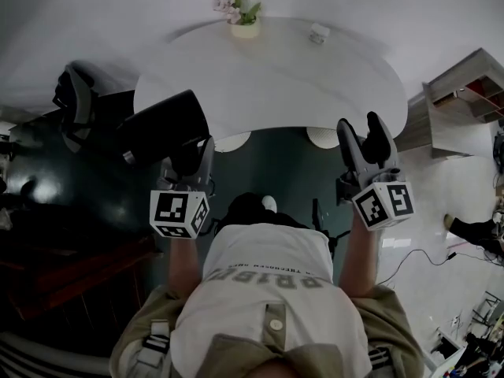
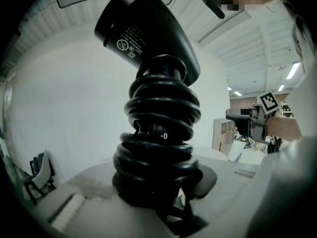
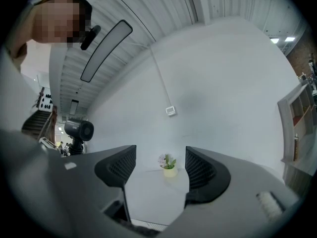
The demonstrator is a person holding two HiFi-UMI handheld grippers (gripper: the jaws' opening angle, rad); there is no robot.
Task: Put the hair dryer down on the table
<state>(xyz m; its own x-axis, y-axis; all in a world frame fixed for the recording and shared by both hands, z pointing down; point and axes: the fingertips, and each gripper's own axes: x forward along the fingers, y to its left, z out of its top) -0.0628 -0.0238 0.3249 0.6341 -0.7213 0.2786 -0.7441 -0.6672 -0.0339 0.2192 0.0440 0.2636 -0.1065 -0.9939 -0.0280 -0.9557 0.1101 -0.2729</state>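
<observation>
Hair dryer (image 2: 148,33): cord-wrapped handle upright, head tilted up-left | left hand-held gripper (image 2: 158,195) clamps handle | right hand-held gripper (image 3: 154,170) jaws apart

Black hair dryer (image 2: 148,33), cord-wrapped handle, upright near white table (image 1: 276,85).

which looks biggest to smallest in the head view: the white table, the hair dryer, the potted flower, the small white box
1. white table
2. hair dryer, which looks larger because it is nearer the camera
3. potted flower
4. small white box
</observation>
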